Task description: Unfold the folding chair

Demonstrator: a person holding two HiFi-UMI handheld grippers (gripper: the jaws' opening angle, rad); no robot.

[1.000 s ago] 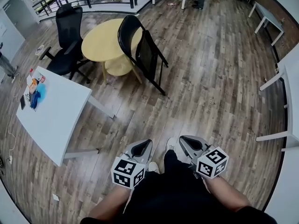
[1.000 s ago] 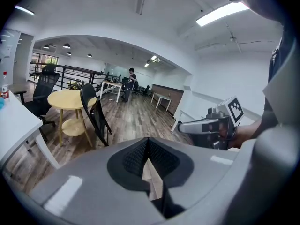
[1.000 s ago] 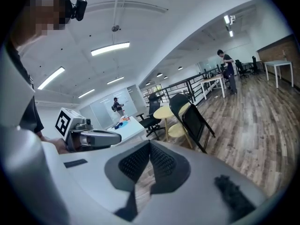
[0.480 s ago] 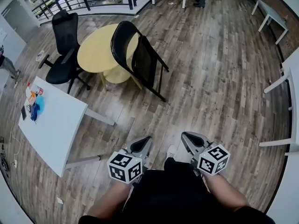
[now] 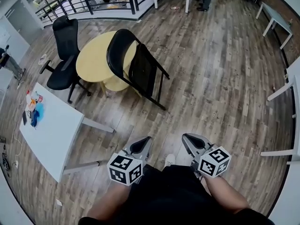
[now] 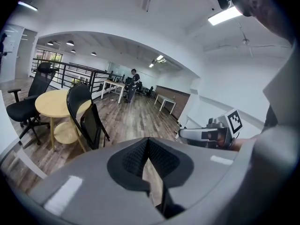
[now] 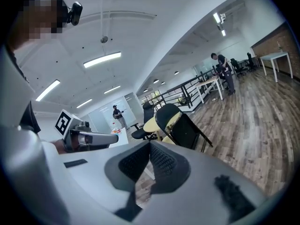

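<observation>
- I saw my left claw [image 5: 144,142] and right claw [image 5: 188,138] pressed together, empty.
- The black metal folding chair [image 5: 140,71] leaned folded against the round yellow desk [image 5: 91,55], well apart from both.

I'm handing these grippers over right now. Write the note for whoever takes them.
Left gripper: shut, empty.
Right gripper: shut, empty. Both are held low, well short of the chair.
Chair: folded, ahead and slightly left, leaning against the round table.
Done: nothing yet; the chair is untouched.
Left: walk up, grip the chair, probably pull it clear of the table, open the seat and stand it on its legs.
</observation>
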